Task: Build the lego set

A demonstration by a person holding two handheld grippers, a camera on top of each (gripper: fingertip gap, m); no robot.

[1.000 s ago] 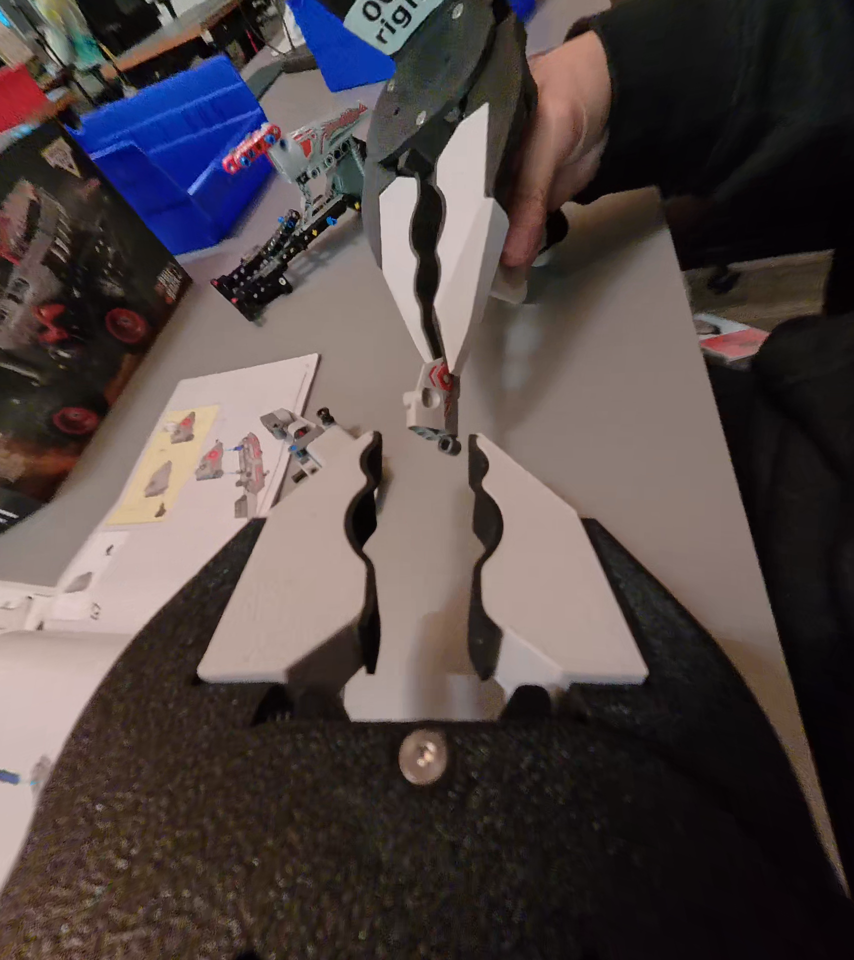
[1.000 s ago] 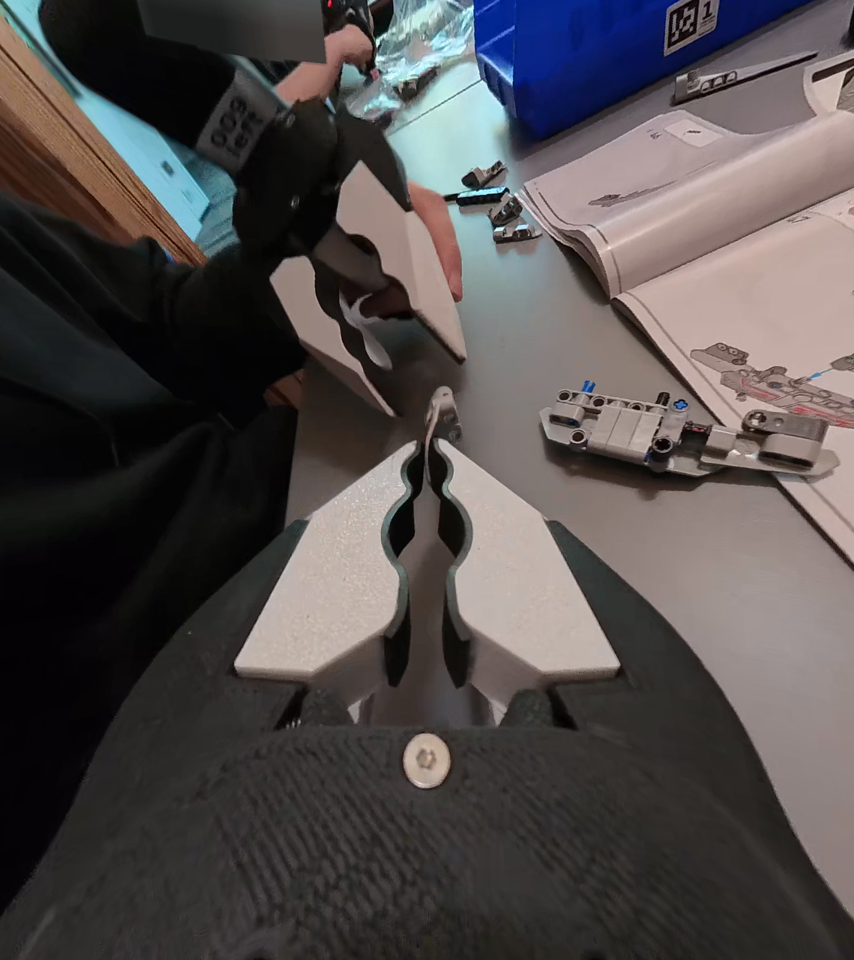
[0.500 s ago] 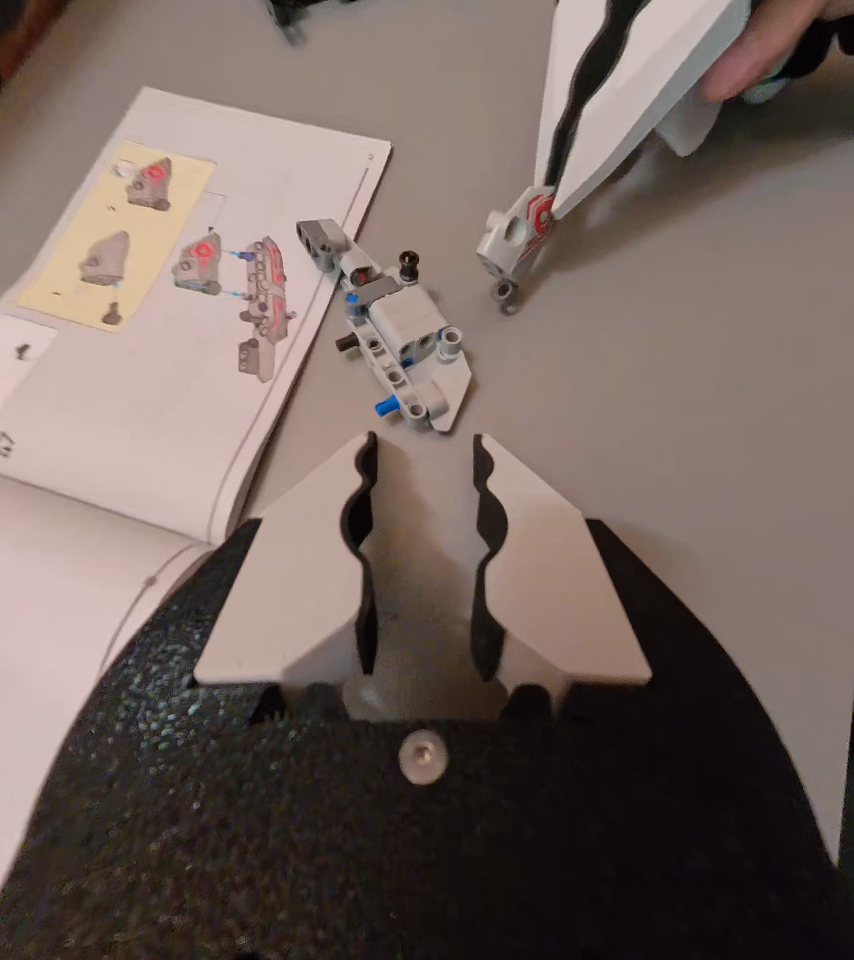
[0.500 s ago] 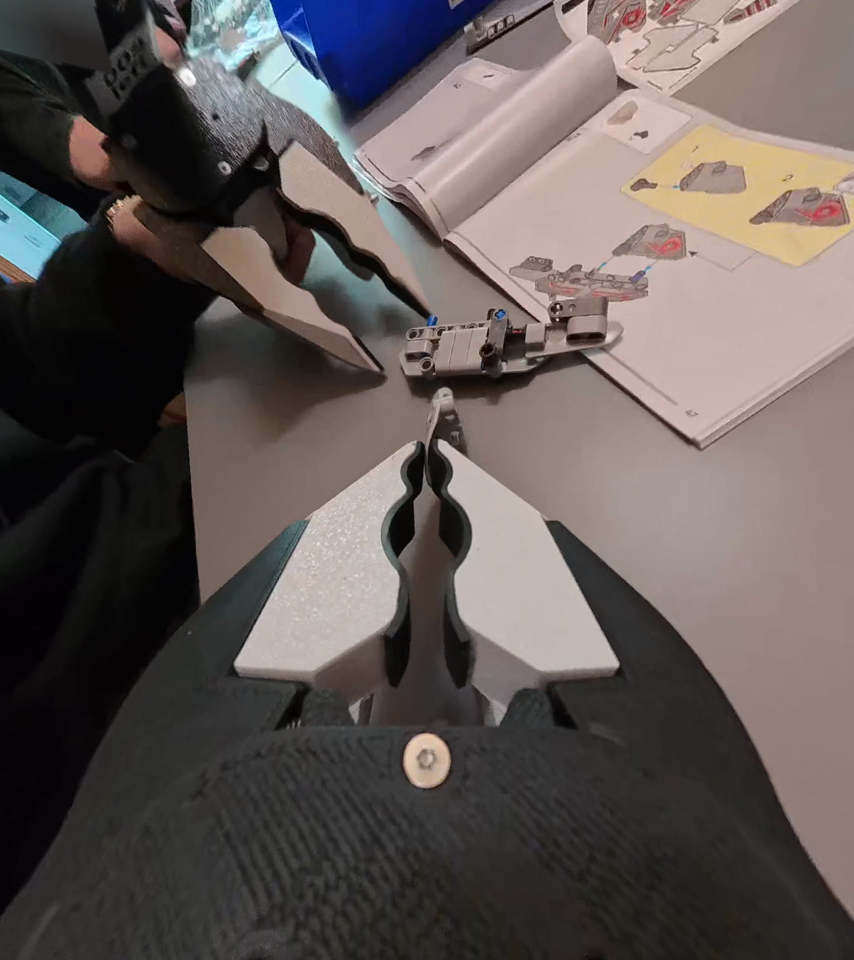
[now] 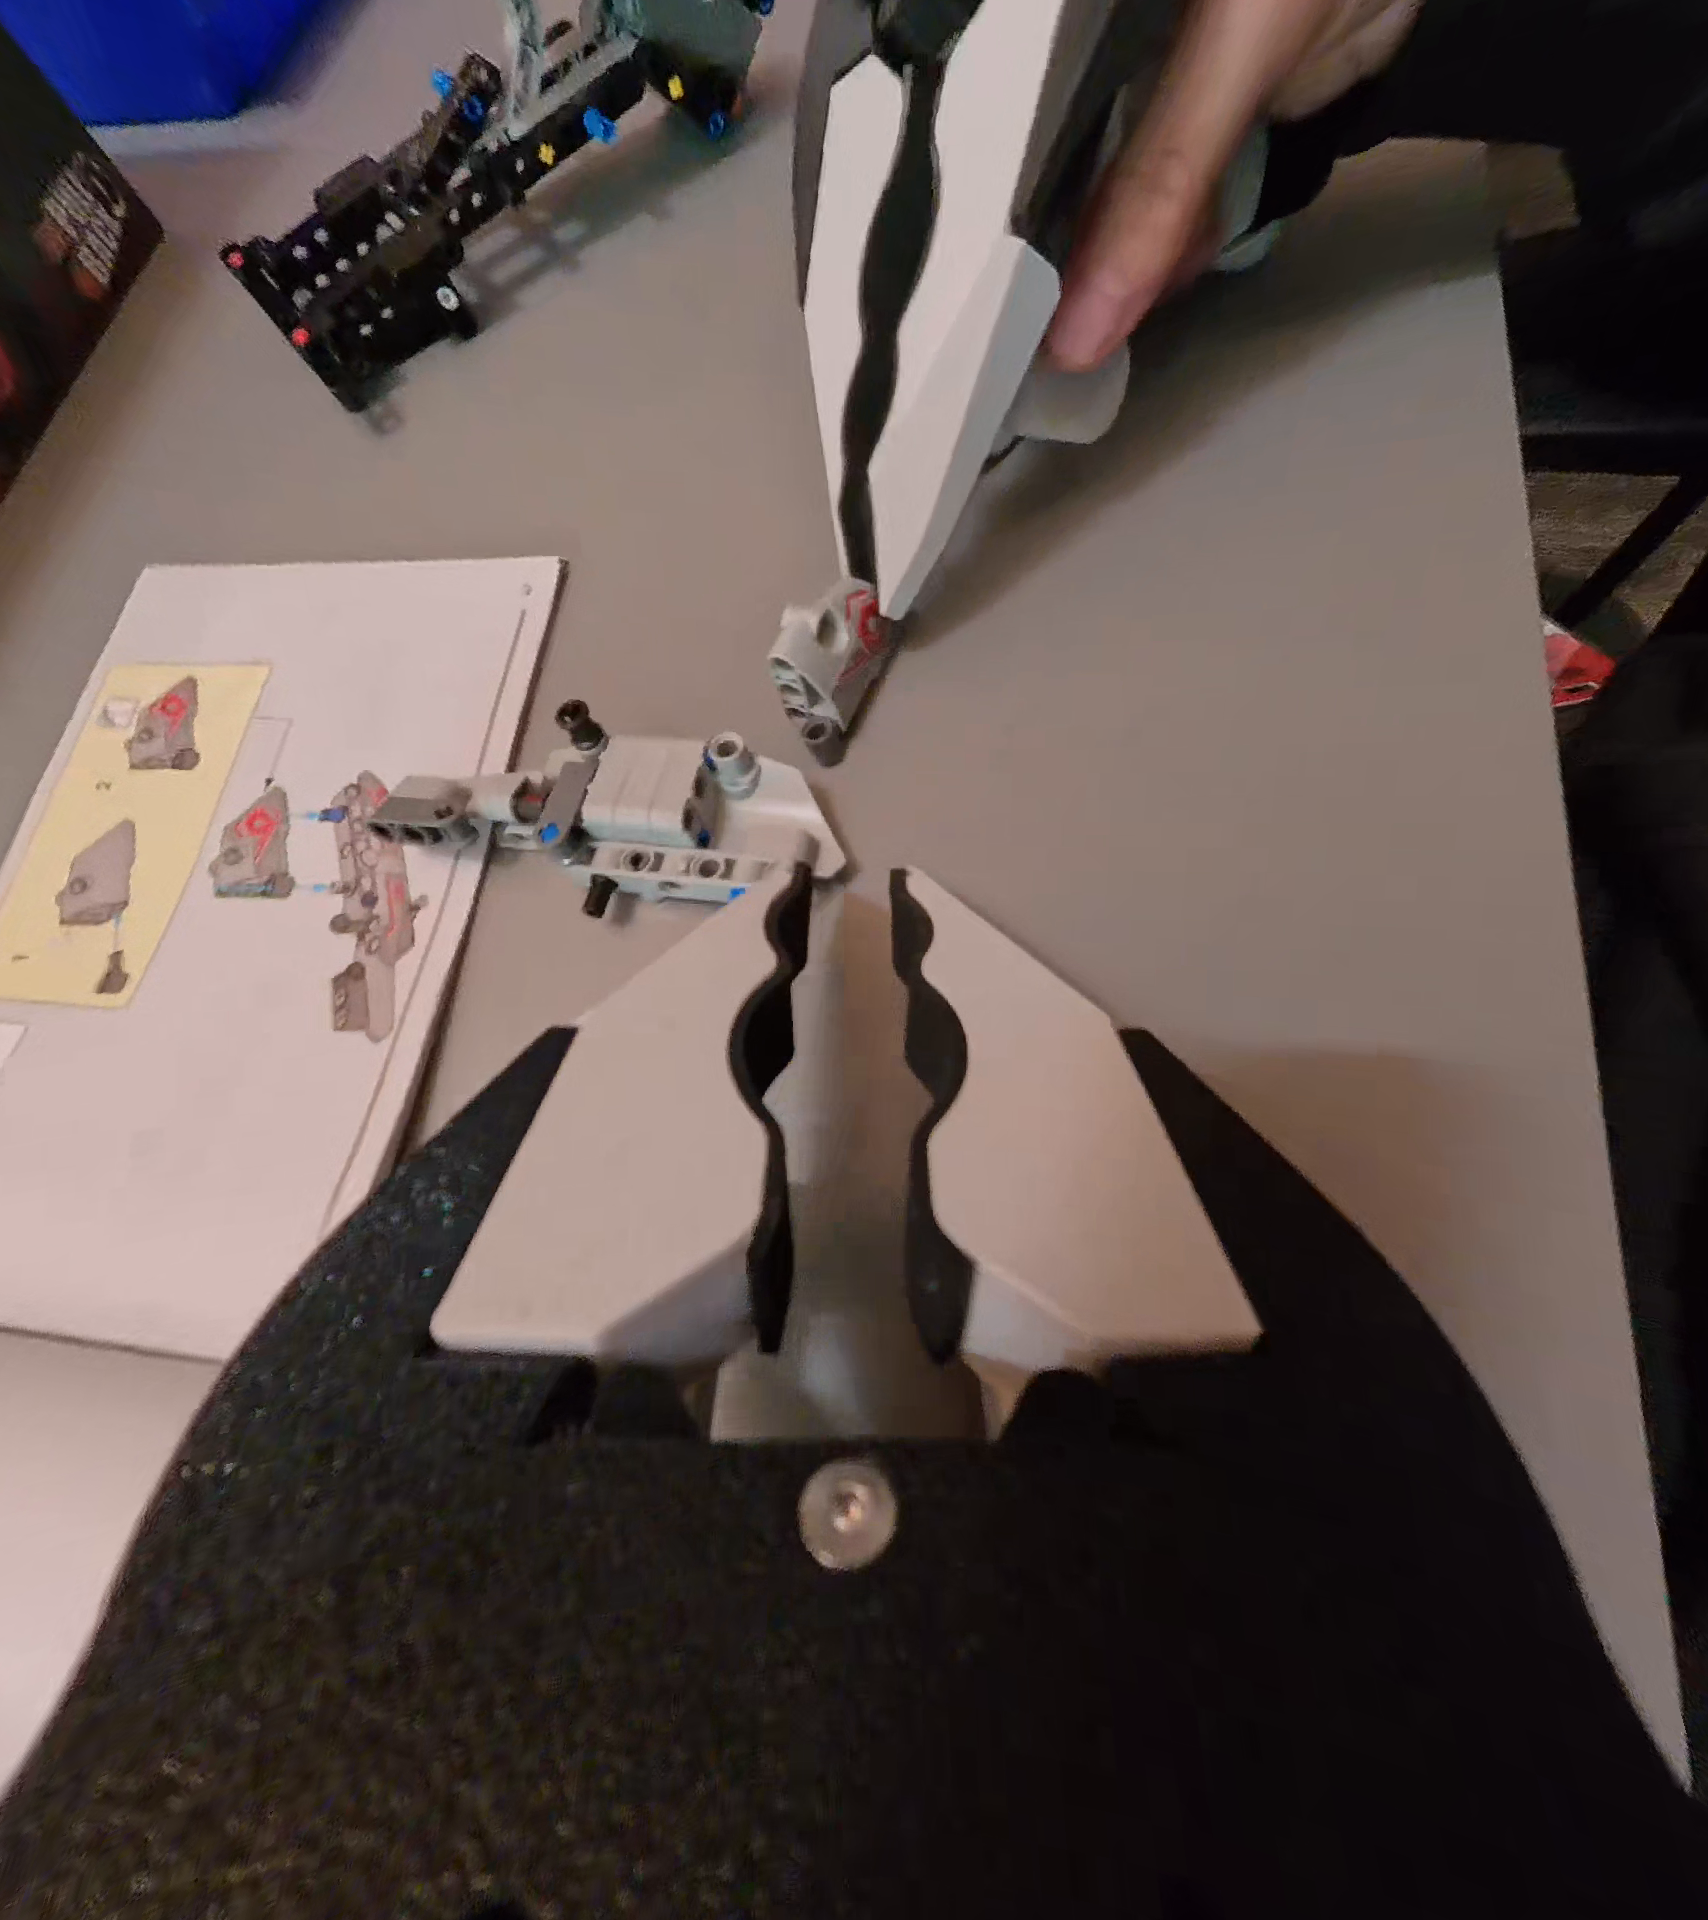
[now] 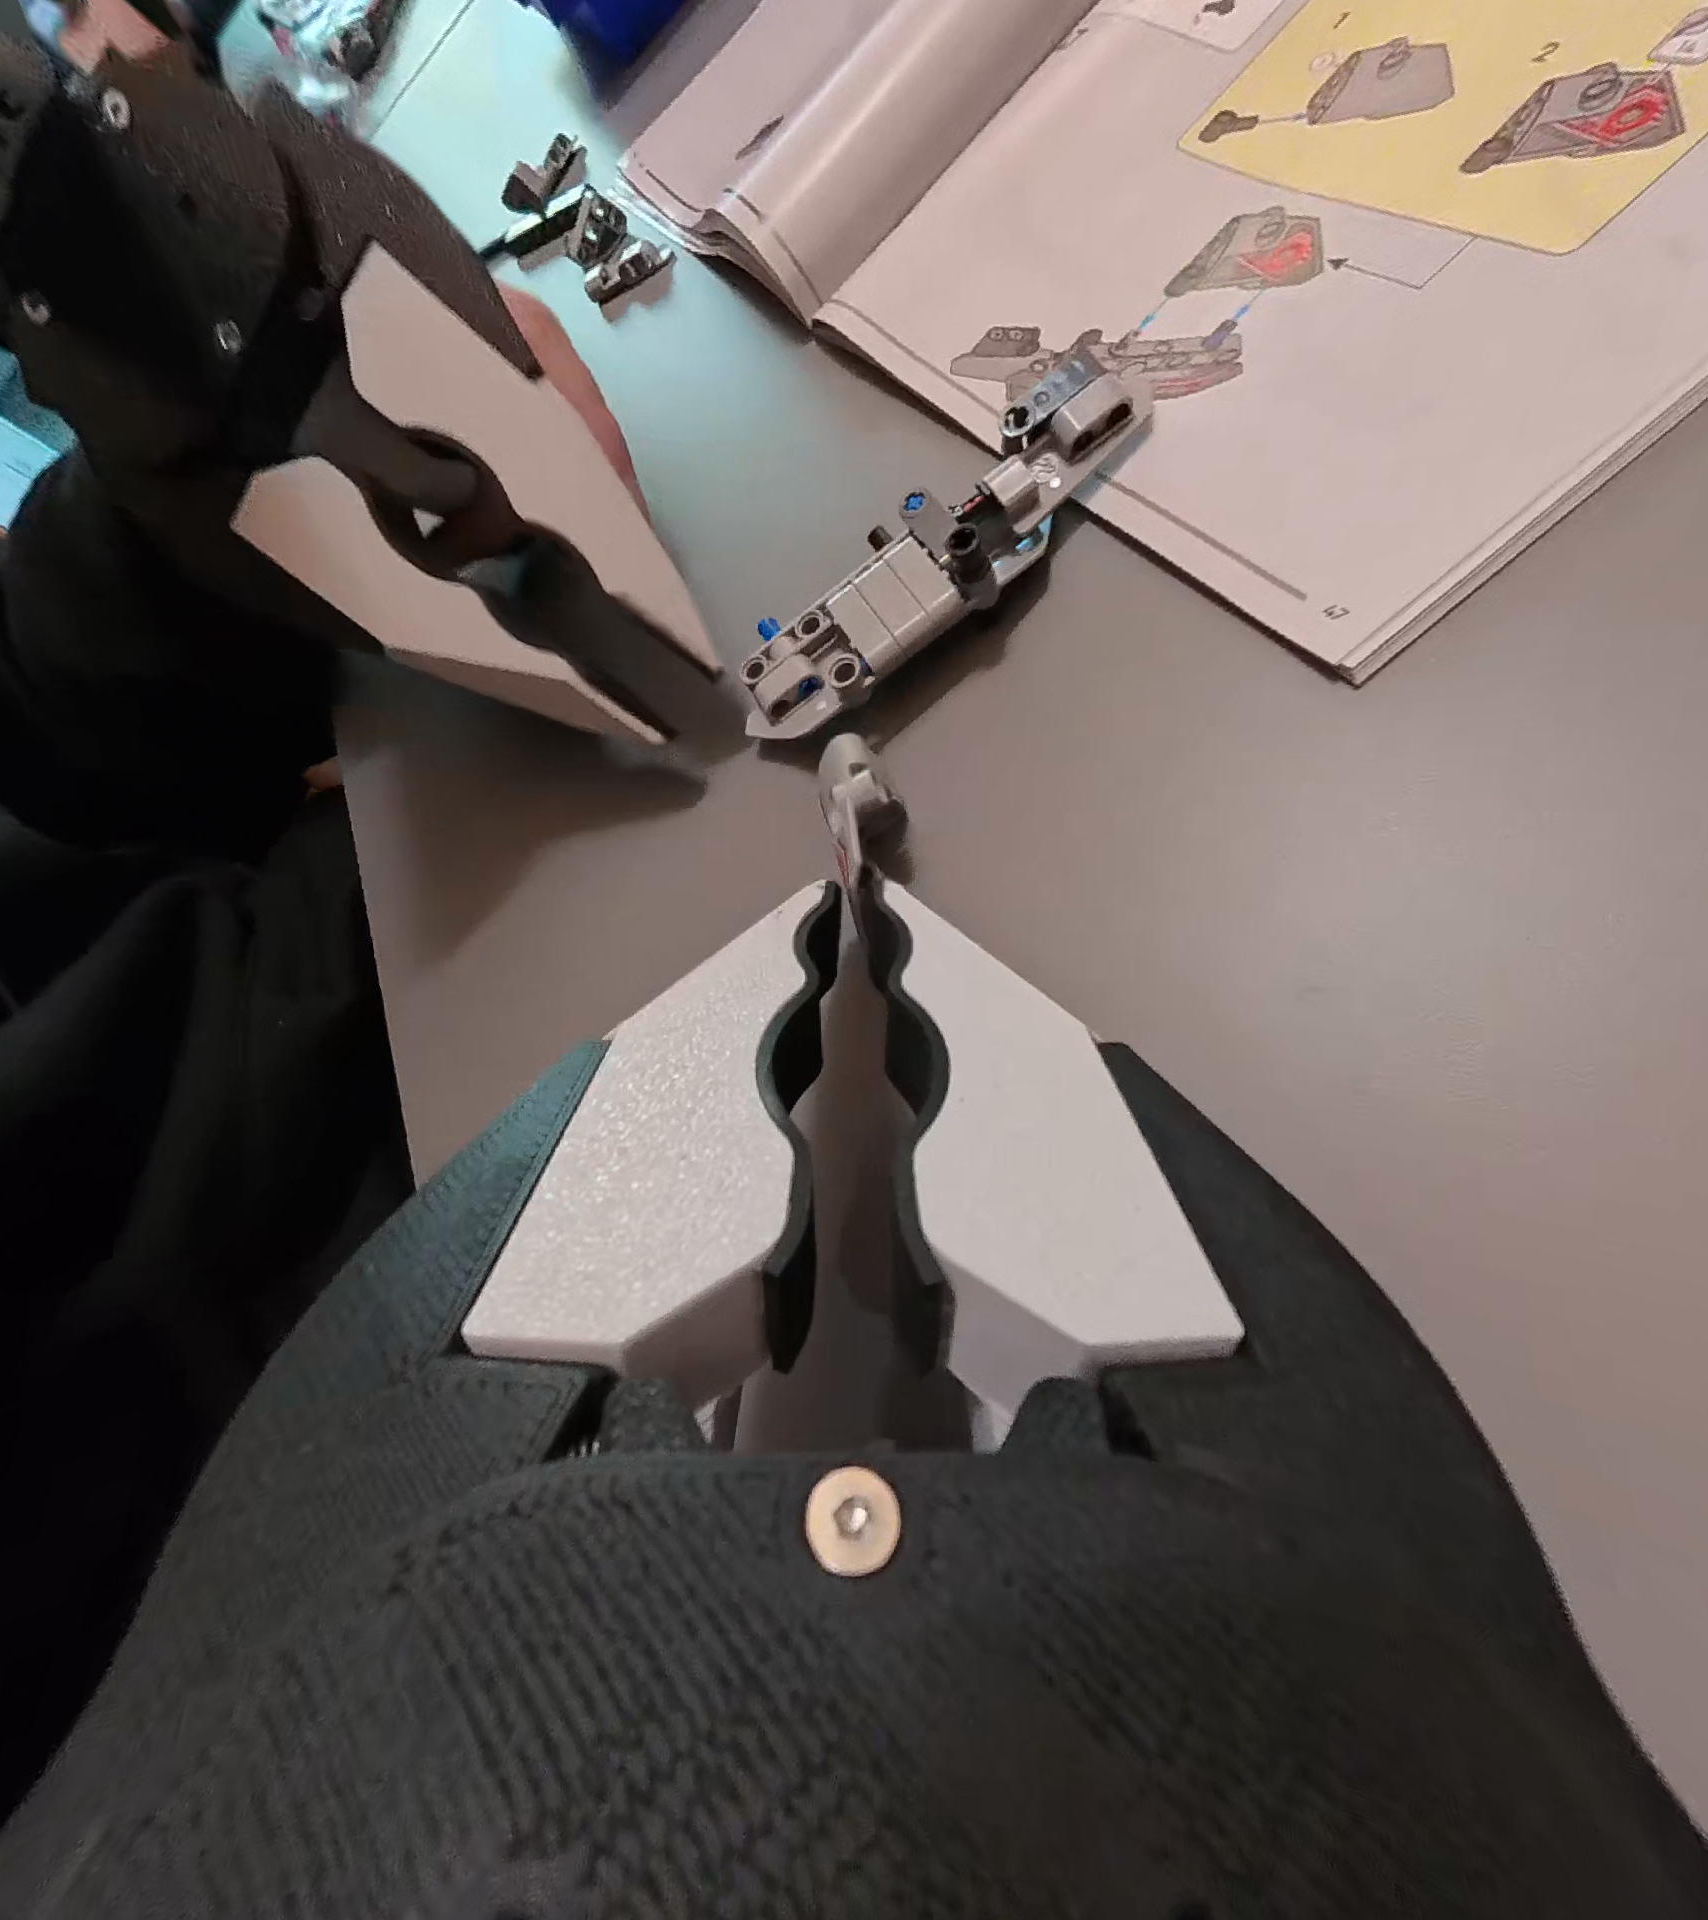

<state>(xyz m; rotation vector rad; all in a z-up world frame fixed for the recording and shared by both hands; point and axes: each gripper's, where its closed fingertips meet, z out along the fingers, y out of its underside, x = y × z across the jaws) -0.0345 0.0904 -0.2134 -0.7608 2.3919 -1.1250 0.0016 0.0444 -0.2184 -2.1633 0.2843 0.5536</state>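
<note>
Right gripper (image 6: 855, 894): clenched on a small grey panel (image 6: 855, 805) with red marking, tips low over the table (image 6: 1349, 935) at frame centre.
Left gripper (image 5: 850, 883): released, nothing between its fingers, tips just beside the near end of the sub-assembly (image 5: 642, 821).
Sub-assembly: grey, with blue and black pins, lay flat at centre-left of the left view, its far end on the manual's (image 5: 206, 935) edge.
Panel: near the sub-assembly's pointed end, apart from it.
Chassis (image 5: 434, 218): black, upper left of the left view.
Loose parts (image 6: 590, 229): upper left of the right view.
</note>
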